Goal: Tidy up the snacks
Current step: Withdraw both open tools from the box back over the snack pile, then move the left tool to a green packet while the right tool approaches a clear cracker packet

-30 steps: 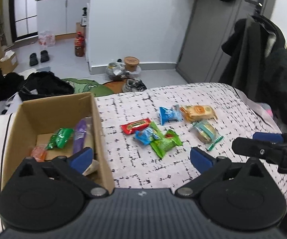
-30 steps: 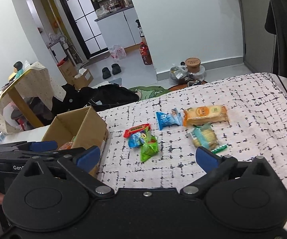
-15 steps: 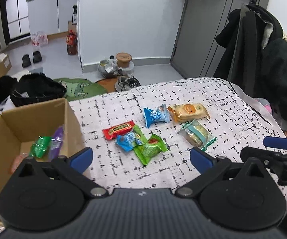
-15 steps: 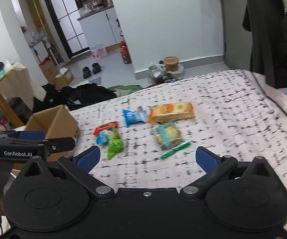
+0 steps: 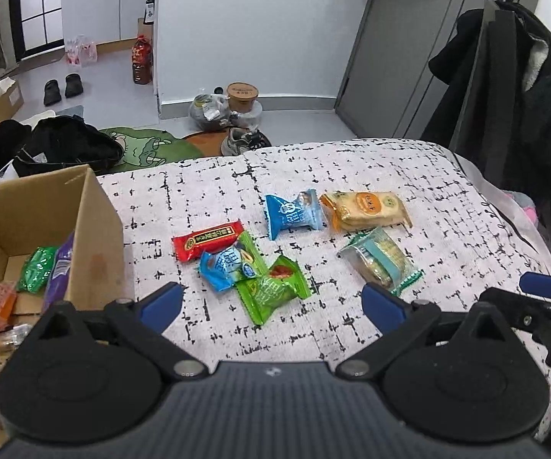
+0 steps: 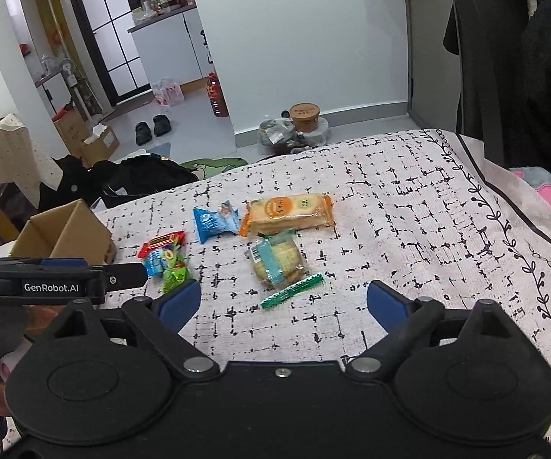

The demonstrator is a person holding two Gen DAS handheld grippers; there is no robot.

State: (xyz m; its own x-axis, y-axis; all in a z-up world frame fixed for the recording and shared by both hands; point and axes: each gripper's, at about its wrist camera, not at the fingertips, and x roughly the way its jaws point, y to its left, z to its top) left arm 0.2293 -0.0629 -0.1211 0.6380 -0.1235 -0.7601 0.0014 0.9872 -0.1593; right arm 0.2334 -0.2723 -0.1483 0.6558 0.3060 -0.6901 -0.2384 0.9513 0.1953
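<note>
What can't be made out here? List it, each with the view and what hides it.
- Cardboard box contents: left wrist view, the left gripper body and the frame edge cover the lower part; right wrist view shows only its walls.
- Snack under the green packet pile: overlapped wrappers hide each other in both views.
- Wrapper print: too small to read.
- Right gripper: cut off by the edge in the left wrist view.

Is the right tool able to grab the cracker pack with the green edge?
Probably yes. The right tool is open and empty, and the cracker pack lies just ahead on the cloth with nothing in between.
</note>
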